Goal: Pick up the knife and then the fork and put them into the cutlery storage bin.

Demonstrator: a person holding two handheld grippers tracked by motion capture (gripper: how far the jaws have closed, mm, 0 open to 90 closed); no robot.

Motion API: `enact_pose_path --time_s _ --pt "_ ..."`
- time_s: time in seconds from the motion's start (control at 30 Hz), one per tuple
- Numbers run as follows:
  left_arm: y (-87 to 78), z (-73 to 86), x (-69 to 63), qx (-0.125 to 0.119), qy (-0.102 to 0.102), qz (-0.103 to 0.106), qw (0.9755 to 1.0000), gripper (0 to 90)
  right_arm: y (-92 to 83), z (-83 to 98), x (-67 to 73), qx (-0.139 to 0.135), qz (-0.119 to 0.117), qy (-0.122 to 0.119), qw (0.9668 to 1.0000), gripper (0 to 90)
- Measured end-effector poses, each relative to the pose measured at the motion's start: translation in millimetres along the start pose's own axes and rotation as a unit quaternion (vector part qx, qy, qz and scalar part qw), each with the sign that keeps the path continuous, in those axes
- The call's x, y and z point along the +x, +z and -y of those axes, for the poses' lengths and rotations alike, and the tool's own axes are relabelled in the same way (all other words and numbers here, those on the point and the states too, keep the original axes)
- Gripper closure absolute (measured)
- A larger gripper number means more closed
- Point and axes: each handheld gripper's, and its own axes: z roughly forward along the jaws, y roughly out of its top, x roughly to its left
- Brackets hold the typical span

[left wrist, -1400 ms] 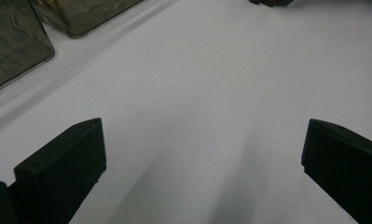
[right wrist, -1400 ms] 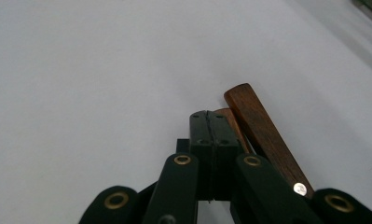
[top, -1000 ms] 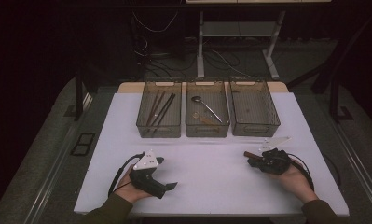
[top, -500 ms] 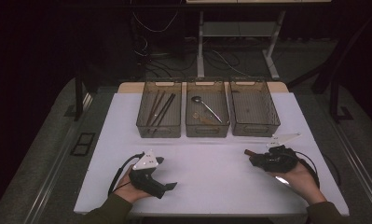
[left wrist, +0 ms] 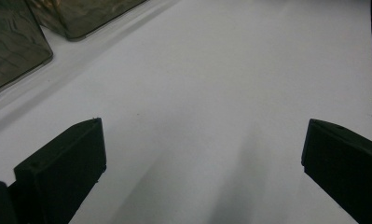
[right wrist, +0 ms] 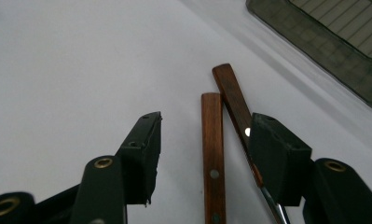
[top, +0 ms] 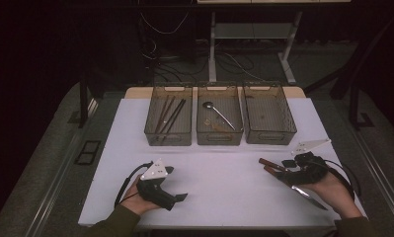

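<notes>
Your right gripper (right wrist: 202,140) is hovering low over the white table (top: 219,177), jaws half apart and just been opening; two wooden-handled knives (right wrist: 213,154) are lying side by side beneath them, one between the pads, the other running under the right pad, neither pinched. In the high view they are lying near the table's right edge, below the rightmost bin (top: 268,116). Your left gripper (left wrist: 202,154) is resting wide open over bare table.
</notes>
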Motion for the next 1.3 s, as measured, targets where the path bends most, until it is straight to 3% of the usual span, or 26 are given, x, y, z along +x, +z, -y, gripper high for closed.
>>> enact_pose_path --time_s 0.17,0.33,0.6,0.7,0.83,1.0,1.13,1.3 --pt "0.4 -0.1 -0.2 0.001 0.001 0.0 1.0 0.0 -3.3 2.6 -2.3 0.026 -0.001 -0.007 0.9996 48.7" --pt "0.4 0.0 0.0 0.002 0.001 0.001 1.0 0.0 -2.8 9.9 -7.5 0.033 -0.001 -0.008 0.9994 56.7" --pt "0.8 0.1 0.1 0.004 0.0 0.001 1.0 0.0 -3.0 35.0 -9.5 0.01 -0.01 0.007 0.9999 67.7" --pt "0.5 0.0 0.1 0.002 0.001 0.0 1.0 0.0 -2.1 40.7 -9.4 0.025 -0.009 0.009 0.9996 69.9" --pt "0.9 -0.2 -0.9 0.004 0.0 0.0 1.0 0.0 -1.3 35.6 -10.5 0.045 -0.008 0.001 0.999 71.2" --pt "0.8 -0.1 -0.5 0.004 0.0 0.0 1.0 0.0 5.9 26.4 -11.4 0.094 -0.007 -0.006 0.9955 73.3" --pt "0.3 -0.2 -0.7 0.003 0.0 -0.001 1.0 0.0 15.1 18.3 -9.2 0.141 0.004 -0.02 0.9898 73.6" --pt "0.5 -0.2 -0.8 0.004 0.001 0.001 1.0 0.0 21.7 8.4 -5.4 0.18 0.014 -0.032 0.983 74.1"
